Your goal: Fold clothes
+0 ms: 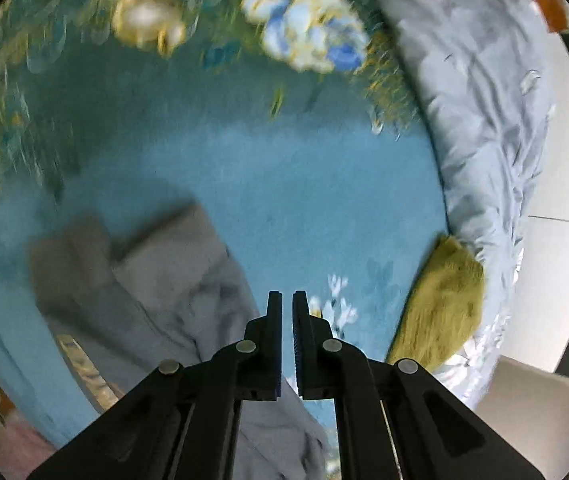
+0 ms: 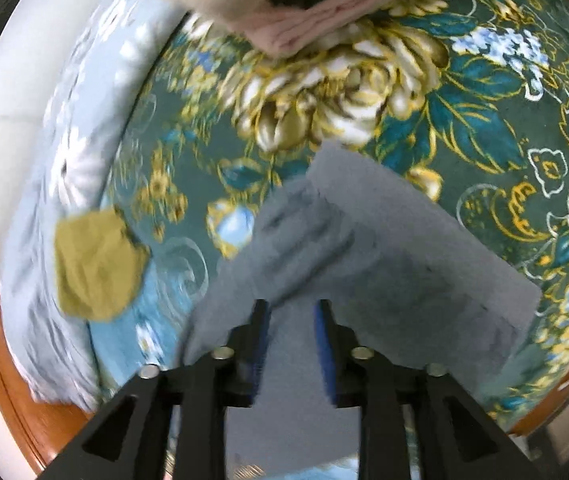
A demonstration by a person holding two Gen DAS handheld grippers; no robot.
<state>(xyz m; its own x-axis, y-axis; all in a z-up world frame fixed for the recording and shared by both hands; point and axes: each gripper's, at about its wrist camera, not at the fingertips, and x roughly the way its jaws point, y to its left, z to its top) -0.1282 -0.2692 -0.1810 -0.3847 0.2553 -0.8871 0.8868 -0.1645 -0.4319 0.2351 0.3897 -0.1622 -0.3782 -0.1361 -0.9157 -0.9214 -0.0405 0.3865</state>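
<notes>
A grey garment (image 2: 364, 248) lies partly folded on the floral bedspread (image 2: 404, 92). My right gripper (image 2: 290, 304) hovers over its near part with the jaws open and nothing between them. In the left wrist view the same grey garment (image 1: 156, 280) lies bunched at the lower left. My left gripper (image 1: 287, 296) is to its right, above the blue spread (image 1: 284, 184); its jaws are nearly together with a thin gap, and no cloth shows between them.
An olive-green cloth (image 1: 444, 300) lies at the bed's edge, also in the right wrist view (image 2: 96, 264). A folded pink and beige stack (image 2: 296, 4) lies at the far side. A pale blue quilt (image 1: 484, 120) runs along the edge. A wooden bed frame (image 2: 8, 380) borders it.
</notes>
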